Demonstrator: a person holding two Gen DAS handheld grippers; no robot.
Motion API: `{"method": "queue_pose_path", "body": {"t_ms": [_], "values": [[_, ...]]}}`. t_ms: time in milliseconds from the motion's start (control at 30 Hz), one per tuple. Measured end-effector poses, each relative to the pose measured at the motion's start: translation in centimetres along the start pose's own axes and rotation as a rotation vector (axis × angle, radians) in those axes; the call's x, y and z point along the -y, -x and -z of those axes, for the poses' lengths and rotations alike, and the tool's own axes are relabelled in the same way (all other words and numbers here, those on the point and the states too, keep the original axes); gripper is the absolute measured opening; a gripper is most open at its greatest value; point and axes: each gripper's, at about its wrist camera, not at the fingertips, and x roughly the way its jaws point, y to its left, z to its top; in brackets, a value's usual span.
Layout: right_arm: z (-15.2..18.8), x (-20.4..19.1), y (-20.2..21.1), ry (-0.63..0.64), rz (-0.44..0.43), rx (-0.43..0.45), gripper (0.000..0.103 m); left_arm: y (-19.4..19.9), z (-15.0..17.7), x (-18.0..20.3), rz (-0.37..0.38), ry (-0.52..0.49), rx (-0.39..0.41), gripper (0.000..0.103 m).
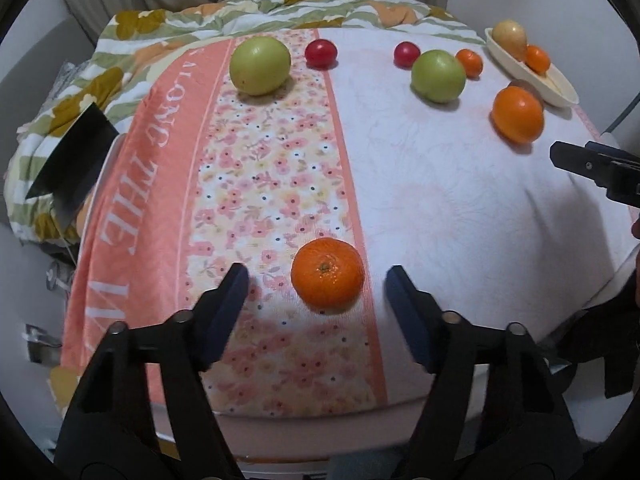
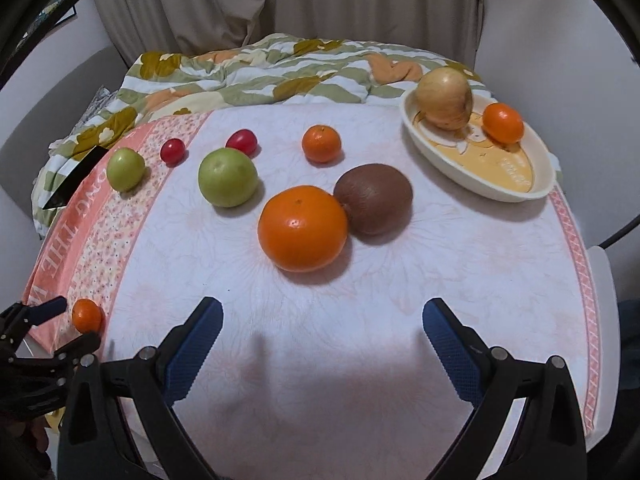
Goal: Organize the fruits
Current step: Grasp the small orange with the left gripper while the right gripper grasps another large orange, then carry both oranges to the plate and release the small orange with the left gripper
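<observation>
Spread wide, left tool (image 1: pixel 316 276) flanking a small mandarin (image 1: pixel 327 274) on the flowered cloth (image 1: pixel 256 184), not touching it. Right tool (image 2: pixel 322 314) likewise agape, short of a big orange (image 2: pixel 303 227) touching a kiwi (image 2: pixel 374 198). Farther right, oval dish (image 2: pixel 538 192) holding a pear (image 2: pixel 444 98) and another mandarin (image 2: pixel 503 122).

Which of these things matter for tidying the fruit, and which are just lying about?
For the job:
oranges
green apples
red fruits
kiwi
dish
left tool
right tool

Just lying about:
tablecloth
quilt
curtain
</observation>
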Motion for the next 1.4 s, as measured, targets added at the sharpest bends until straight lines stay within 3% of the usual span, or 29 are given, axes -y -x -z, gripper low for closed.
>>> {"method": "queue_pose_path", "body": {"t_ms": [67,133,167,300,633,767,967,1133,1233,1400], "values": [[-0.1,-0.1,-0.6,0.009,-0.011,-0.007,0.100,-0.3,0.0,-0.1,0.003,0.018,-0.004,0.061],[-0.2,-0.1,-1.0,0.019,-0.010,-0.013,0.100,-0.5,0.0,-0.1,0.011,0.033,-0.002,0.058],[-0.3,-0.1,-1.2,0.022,-0.011,-0.014,0.100,-0.4,0.0,-0.1,0.010,0.034,0.000,0.050],[-0.9,0.0,-1.8,0.012,-0.023,-0.029,0.100,-0.5,-0.2,0.0,0.013,0.034,-0.001,0.045],[-3.1,-0.2,-3.8,0.022,-0.008,-0.035,0.098,-0.6,-0.6,-0.1,0.000,0.071,-0.012,0.044],[-3.8,-0.3,-4.9,0.010,-0.016,-0.055,0.085,-0.7,-0.8,-0.3,0.001,0.085,-0.013,0.044],[-4.0,-0.4,-5.8,-0.018,-0.005,-0.079,0.082,-0.5,-1.3,-0.6,0.003,0.096,-0.006,0.044],[-4.0,-0.4,-6.2,-0.026,0.004,-0.083,0.072,-0.3,-1.5,-0.8,0.005,0.100,0.001,0.044],[-4.2,-0.5,-6.1,-0.026,-0.008,-0.066,0.055,-0.1,-1.7,-0.9,0.005,0.100,0.007,0.044],[-4.1,-1.3,-5.9,-0.005,-0.013,-0.065,0.055,0.6,-1.9,-1.1,0.006,0.096,0.020,0.044]]}}
